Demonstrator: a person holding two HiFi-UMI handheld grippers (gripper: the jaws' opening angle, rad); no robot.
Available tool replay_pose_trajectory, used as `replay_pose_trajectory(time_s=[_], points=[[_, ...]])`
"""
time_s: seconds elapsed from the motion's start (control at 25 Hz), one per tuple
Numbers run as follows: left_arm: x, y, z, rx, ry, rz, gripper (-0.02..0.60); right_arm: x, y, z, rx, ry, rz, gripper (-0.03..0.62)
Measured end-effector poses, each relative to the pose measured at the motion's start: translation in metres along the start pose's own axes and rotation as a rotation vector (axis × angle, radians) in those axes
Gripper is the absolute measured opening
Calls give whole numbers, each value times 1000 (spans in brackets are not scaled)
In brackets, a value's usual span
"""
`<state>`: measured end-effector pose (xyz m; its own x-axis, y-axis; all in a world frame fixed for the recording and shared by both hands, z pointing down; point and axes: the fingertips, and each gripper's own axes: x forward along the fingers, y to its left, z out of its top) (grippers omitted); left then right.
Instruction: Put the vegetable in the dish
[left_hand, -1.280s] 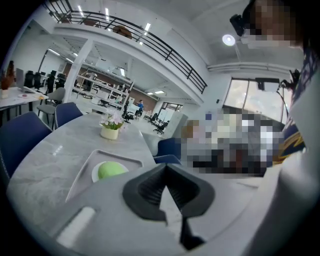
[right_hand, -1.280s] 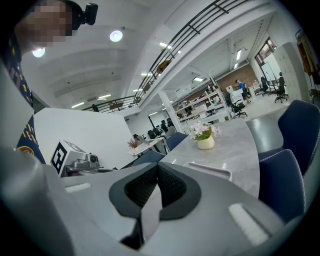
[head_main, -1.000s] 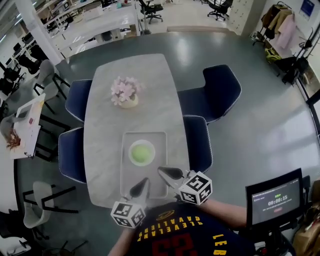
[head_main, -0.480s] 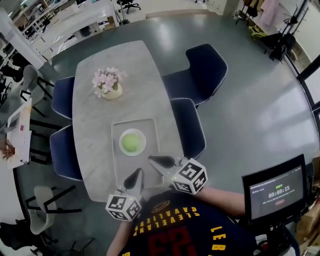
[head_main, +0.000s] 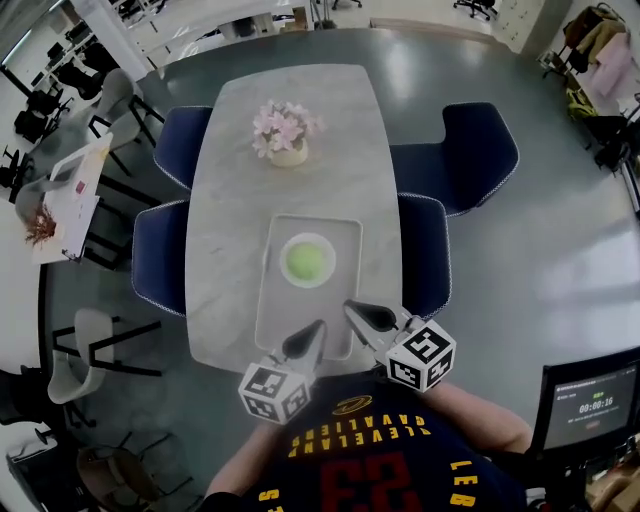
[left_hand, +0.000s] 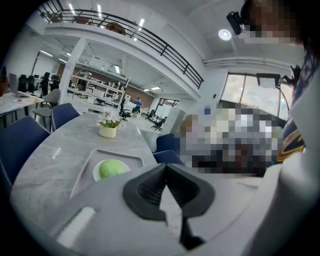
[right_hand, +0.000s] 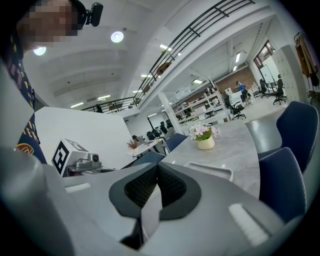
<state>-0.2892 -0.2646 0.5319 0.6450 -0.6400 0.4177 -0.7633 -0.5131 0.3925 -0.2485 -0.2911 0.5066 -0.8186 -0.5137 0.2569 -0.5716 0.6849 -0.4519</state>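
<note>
A round green vegetable (head_main: 306, 260) lies in a white dish (head_main: 325, 245) on a grey tray (head_main: 275, 320) in the middle of the marble table. From the left gripper view the vegetable (left_hand: 112, 168) sits in the dish (left_hand: 97, 173), ahead and to the left. My left gripper (head_main: 312, 333) hovers over the tray's near end, shut and holding nothing. My right gripper (head_main: 358, 312) is at the tray's near right corner, also shut and holding nothing. In their own views the left gripper (left_hand: 166, 186) and right gripper (right_hand: 156, 186) have their jaws pressed together.
A pot of pink flowers (head_main: 285, 132) stands at the table's far end. Blue chairs (head_main: 160, 255) flank the table on both sides. A screen on a stand (head_main: 590, 405) is at my right. The tray's corner (right_hand: 211, 170) shows in the right gripper view.
The head view has swung, so the table sits further right in the picture. Both grippers stay shut at the tray's near end; the vegetable has not moved.
</note>
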Motion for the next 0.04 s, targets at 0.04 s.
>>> replay_pose_trajectory(time_s=[0.04], points=[[0,-1,-2,-2,1,2,2,-1,1,-2,1,3,0,6]])
